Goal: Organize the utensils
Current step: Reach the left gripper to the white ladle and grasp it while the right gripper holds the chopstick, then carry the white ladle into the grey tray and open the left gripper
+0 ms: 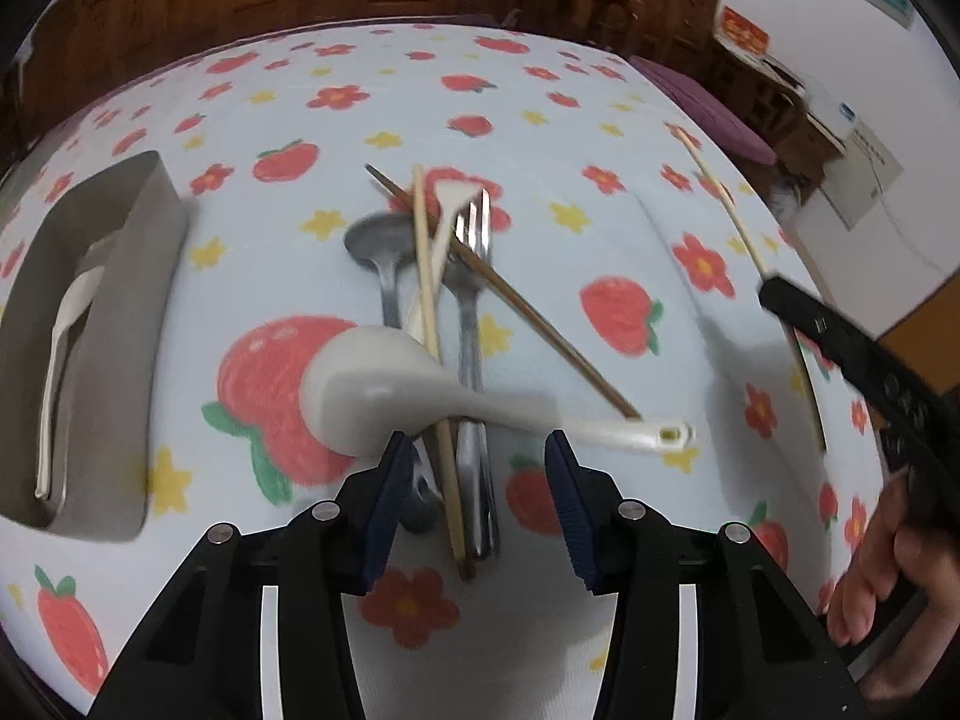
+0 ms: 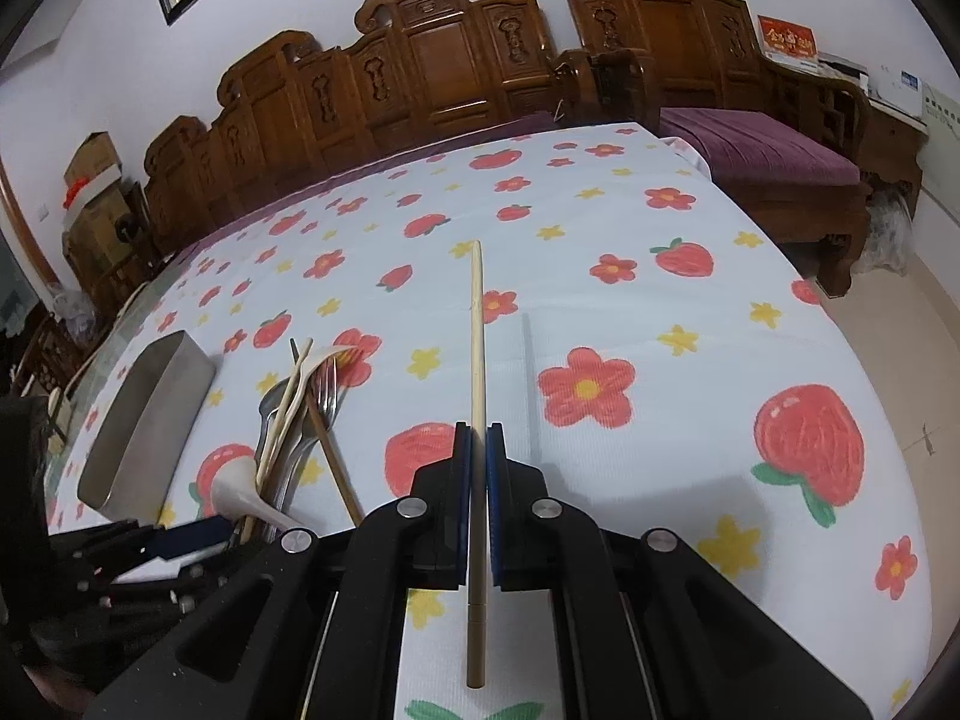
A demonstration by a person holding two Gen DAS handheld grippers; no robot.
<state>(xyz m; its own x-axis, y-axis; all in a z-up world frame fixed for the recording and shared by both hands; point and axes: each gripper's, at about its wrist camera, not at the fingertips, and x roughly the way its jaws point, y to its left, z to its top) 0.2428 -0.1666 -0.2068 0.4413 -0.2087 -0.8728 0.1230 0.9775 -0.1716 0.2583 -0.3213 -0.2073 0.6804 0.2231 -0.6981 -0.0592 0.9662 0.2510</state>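
My left gripper (image 1: 478, 450) is open just in front of a pile of utensils: a white ceramic spoon (image 1: 384, 387) lying across a metal fork (image 1: 474, 312), a metal spoon (image 1: 381, 246), a light chopstick (image 1: 427, 276) and a dark chopstick (image 1: 510, 300). The white spoon's handle passes between the fingers. My right gripper (image 2: 478, 432) is shut on a light chopstick (image 2: 477, 336), held above the tablecloth and pointing away. The pile also shows in the right wrist view (image 2: 300, 408), left of the gripper.
A metal tray (image 1: 138, 276) stands left of the pile and holds a white spoon (image 1: 60, 348); it also shows in the right wrist view (image 2: 150, 420). The strawberry-print tablecloth (image 2: 660, 312) covers the table. Carved wooden chairs (image 2: 450, 60) stand behind the far edge.
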